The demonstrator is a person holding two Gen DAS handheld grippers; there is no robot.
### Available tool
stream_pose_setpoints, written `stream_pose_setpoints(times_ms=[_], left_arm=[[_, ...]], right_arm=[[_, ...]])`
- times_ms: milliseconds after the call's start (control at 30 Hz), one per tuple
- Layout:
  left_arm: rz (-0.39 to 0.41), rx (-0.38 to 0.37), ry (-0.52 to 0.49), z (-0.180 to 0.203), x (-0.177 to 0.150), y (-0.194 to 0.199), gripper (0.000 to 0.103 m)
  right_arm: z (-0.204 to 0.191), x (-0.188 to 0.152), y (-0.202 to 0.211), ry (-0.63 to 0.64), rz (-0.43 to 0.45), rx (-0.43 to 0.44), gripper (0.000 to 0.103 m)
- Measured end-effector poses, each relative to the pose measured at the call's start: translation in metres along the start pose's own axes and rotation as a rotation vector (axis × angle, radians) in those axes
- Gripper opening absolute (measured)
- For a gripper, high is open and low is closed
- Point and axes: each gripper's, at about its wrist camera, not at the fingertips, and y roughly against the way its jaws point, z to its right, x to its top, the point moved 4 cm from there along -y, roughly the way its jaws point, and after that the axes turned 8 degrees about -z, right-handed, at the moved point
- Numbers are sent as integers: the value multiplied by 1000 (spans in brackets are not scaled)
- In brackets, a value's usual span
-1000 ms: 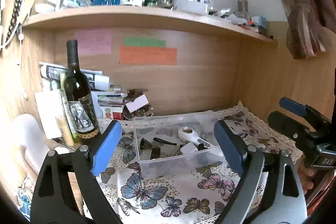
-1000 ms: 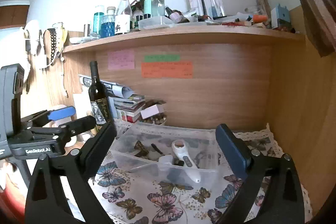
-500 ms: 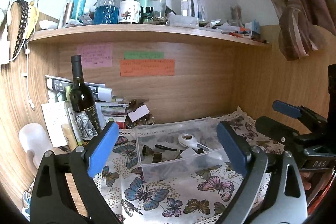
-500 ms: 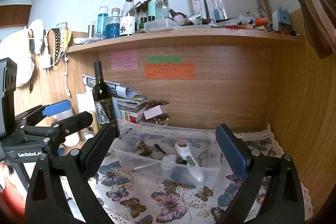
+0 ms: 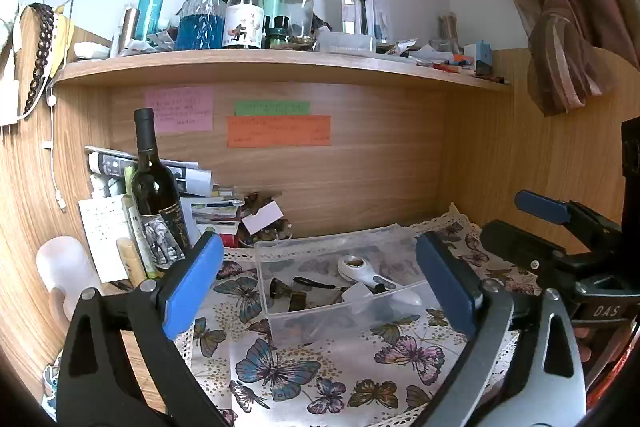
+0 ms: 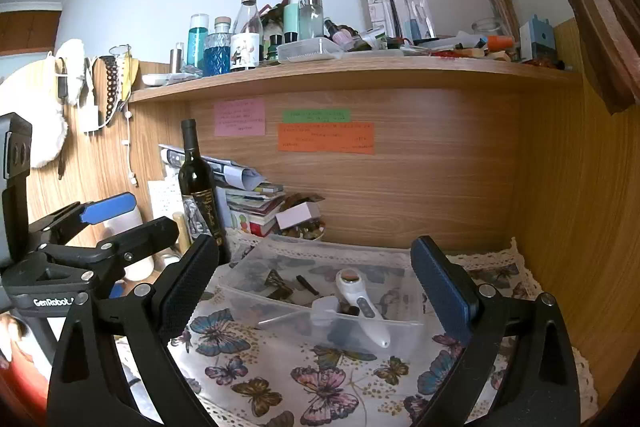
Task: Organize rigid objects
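A clear plastic bin (image 5: 280,307) (image 6: 408,291) sits on the butterfly cloth (image 5: 320,367) (image 6: 320,379). Inside lie a white handheld device (image 5: 372,277) (image 6: 362,303) and several small dark items (image 5: 292,293). My left gripper (image 5: 320,279) is open and empty, held back from the bin; it also shows at the left of the right wrist view (image 6: 116,223). My right gripper (image 6: 316,283) is open and empty, also back from the bin; it also shows at the right of the left wrist view (image 5: 532,223).
A dark wine bottle (image 5: 154,195) (image 6: 198,187) stands at the left by stacked papers and books (image 5: 208,203). A wooden shelf (image 5: 280,65) above carries several bottles. Wooden walls close the back and right. A white cup (image 5: 60,267) stands far left.
Both grippers have drawn back and risen a little, so the bin looks smaller and lower in both views. Both stay open and empty.
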Motion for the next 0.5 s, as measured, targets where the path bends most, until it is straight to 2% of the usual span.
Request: stream_pose_setpoints(times_ms=[500], left_arm=[[-7, -5, 5, 1, -2, -1, 99]], right_arm=[[-4, 1, 0, -1, -3, 1, 97]])
